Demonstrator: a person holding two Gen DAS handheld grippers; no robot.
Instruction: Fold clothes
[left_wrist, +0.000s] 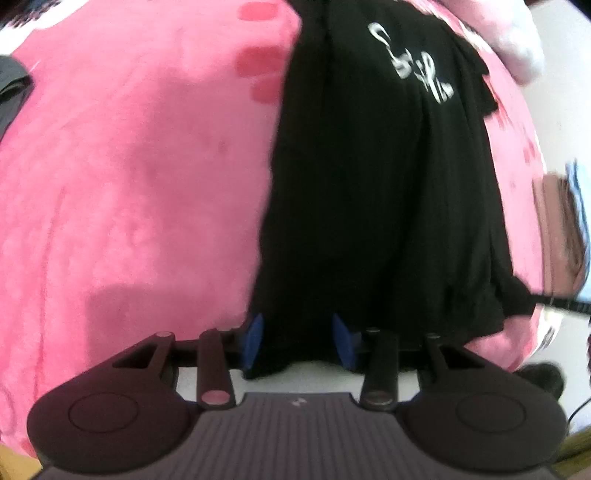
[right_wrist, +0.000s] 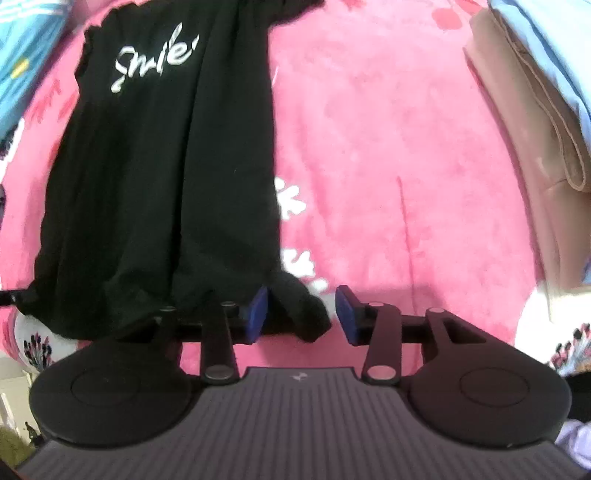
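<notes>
Shirt hem: black shirt (left_wrist: 369, 192) hides its near edge behind the left gripper (left_wrist: 299, 341)
Lettering: blurred in left wrist view
Brown fabric (right_wrist: 535, 129): cut off at the frame's right edge
Shirt collar: cut off at top

Pink blanket (right_wrist: 388, 147) w/ black tee (right_wrist: 155, 184), tan folded garment (right_wrist: 532, 147).

Black shirt (left_wrist: 376, 192) between parted jaws

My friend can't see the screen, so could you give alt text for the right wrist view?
A black T-shirt with white script lettering lies on a pink blanket. At the bottom, the right tool is open, its blue pads either side of the shirt's bottom corner.
</notes>
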